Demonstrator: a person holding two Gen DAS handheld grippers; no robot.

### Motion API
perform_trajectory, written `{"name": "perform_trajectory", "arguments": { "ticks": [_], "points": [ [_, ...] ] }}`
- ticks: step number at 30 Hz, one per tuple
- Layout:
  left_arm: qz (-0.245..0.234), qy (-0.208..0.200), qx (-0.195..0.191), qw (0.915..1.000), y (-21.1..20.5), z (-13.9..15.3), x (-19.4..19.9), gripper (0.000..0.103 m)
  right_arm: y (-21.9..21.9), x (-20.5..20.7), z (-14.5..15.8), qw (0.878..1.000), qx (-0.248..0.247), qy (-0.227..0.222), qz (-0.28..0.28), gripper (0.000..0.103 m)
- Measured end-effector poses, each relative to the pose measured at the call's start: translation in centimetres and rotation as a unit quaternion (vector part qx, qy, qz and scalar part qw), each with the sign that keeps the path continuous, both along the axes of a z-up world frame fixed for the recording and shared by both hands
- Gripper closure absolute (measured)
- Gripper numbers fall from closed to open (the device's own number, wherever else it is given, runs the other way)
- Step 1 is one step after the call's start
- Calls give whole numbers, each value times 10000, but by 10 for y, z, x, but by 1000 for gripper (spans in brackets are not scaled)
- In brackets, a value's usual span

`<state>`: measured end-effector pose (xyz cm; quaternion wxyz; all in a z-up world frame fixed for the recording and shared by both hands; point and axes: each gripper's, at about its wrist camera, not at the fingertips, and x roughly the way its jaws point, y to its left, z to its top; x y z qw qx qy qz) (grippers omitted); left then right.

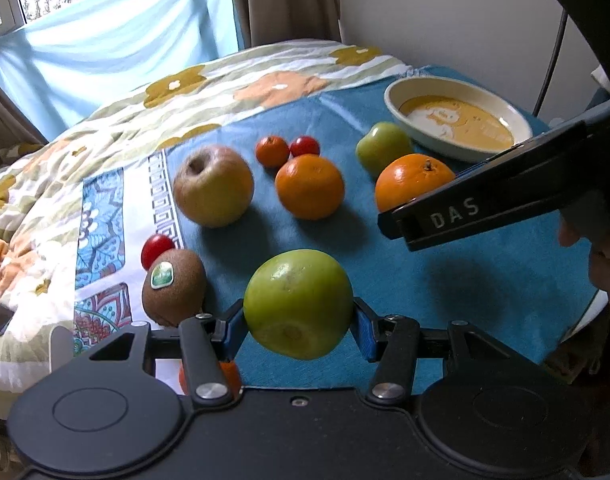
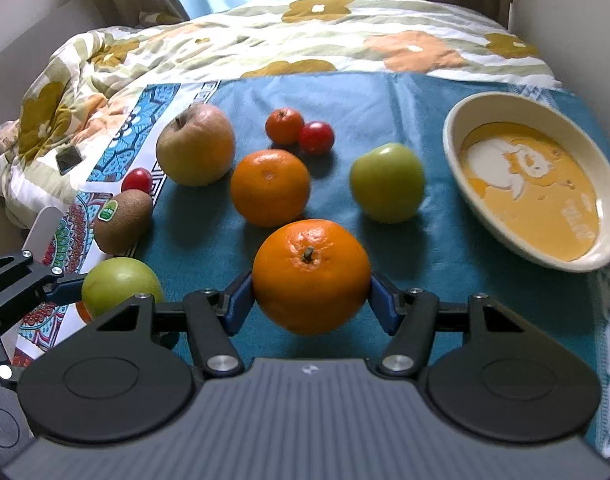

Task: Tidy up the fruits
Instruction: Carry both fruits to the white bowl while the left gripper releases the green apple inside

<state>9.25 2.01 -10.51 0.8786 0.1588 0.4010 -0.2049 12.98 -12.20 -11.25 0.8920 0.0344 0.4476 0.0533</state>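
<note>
- Nearest, in the left wrist view, we find the left gripper (image 1: 299, 320) clamped on a green apple (image 1: 298, 303) at lower centre, its blue pads (image 1: 363, 334) pressing both sides.
- Likewise, in the right wrist view, we find the right gripper (image 2: 311, 300) clamped on an orange (image 2: 311, 276) at lower centre.
- Left of centre we note a kiwi (image 2: 123, 222) with a sticker, touching a red cherry tomato (image 2: 137, 180).
- Mid-frame on the blue cloth (image 2: 445, 248) we record a second orange (image 2: 270, 187), a second green apple (image 2: 387, 183) and a yellowish apple (image 2: 196, 145).
- Farther back, two small red fruits (image 2: 299, 130) touch.
- At right sits a cream dish (image 2: 457, 160), holding no fruit.
</note>
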Motion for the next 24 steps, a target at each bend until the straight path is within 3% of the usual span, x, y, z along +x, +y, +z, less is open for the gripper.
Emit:
{"name": "perform_trajectory", "arguments": {
  "ticks": [14,24],
  "points": [
    [177,-322,-252,9990,-67,54,-1,45,-99,-26,55,9992,-6,-324,-212,27],
    [495,-325,-338,9977,-142,62,27,45,-180,-15,67,9992,-66,-392,-59,27]
  ]
}}
